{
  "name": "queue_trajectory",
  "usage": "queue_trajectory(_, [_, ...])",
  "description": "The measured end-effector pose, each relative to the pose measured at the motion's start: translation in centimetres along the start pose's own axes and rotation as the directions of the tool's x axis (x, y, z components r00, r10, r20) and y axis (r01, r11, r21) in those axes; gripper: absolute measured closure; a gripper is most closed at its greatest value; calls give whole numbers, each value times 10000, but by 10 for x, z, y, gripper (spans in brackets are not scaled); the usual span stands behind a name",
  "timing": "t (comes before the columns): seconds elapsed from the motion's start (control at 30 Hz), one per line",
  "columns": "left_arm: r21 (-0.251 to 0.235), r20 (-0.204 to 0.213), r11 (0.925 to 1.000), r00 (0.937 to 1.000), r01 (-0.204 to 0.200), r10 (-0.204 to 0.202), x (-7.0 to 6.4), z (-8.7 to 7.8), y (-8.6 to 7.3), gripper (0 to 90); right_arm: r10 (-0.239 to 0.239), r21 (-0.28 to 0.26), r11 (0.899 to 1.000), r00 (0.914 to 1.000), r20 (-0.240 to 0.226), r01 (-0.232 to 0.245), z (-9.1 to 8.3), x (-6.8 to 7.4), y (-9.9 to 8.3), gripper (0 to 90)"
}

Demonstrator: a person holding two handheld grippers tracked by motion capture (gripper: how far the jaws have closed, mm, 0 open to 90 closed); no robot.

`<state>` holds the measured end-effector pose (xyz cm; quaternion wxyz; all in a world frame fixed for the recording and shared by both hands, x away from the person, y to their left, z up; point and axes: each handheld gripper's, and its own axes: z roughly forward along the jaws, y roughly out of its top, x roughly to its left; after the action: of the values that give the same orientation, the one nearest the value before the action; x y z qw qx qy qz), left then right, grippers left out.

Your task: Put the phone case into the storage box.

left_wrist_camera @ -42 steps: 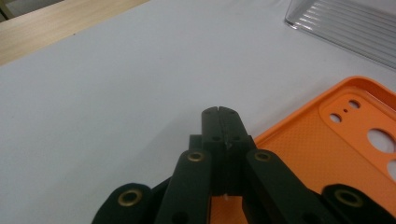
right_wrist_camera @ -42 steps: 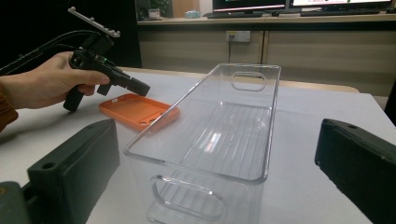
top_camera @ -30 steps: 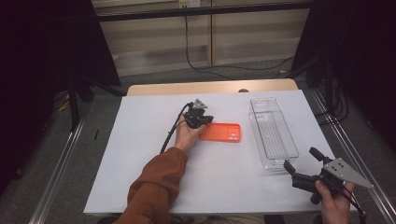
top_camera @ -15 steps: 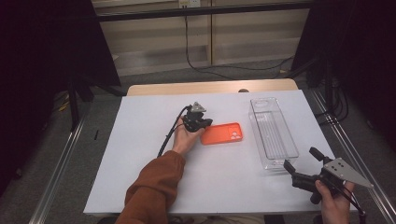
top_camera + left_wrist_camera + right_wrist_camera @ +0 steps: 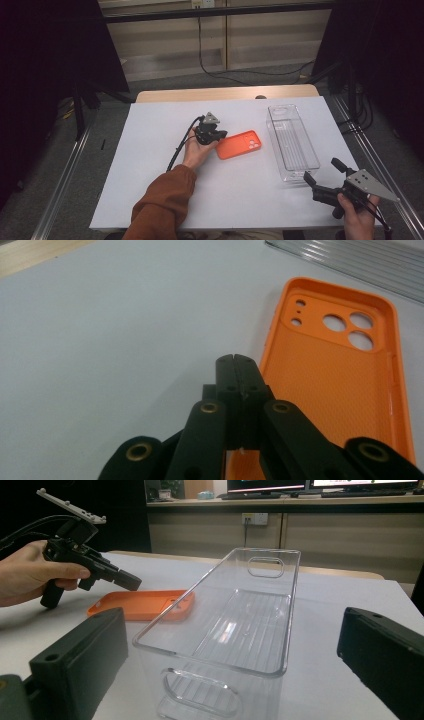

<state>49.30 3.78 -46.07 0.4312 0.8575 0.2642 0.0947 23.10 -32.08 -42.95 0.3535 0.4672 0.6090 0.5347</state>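
The fingers of the left gripper [image 5: 238,360] are seen pressed together with nothing between them, their tips held just beside the long edge of the orange phone case [image 5: 340,385], at the end away from its camera holes. In the high view the left gripper [image 5: 218,135] is found at the case's [image 5: 239,144] end that faces away from the clear plastic bin [image 5: 292,142], very close to that edge; contact cannot be told. The case is laid flat on the white desk [image 5: 150,150], inner side up, just beside the bin and apart from it. The fingers of the right gripper [image 5: 320,172] are spread wide, holding nothing, and are pointed at the near short end of the bin [image 5: 220,630], well apart from the case [image 5: 142,605]. One phone case, one bin and two grippers are counted
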Motion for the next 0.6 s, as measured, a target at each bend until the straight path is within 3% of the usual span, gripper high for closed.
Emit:
queue_trajectory(0.37, [137,51,9999,10000,-41,40,-4,-6,-3,900,3,8,10000,10000,6,-3,0,0,0,0])
queue_trajectory(0.47, [21,59,9999,9999,117,-117,-6,-8,-5,899,21,1,10000,10000,1,-21,0,0,0,0])
queue_trajectory(0.6, [123,80,9999,10000,-35,34,-8,-10,-5,900,-3,0,10000,10000,3,3,0,0,0,0])
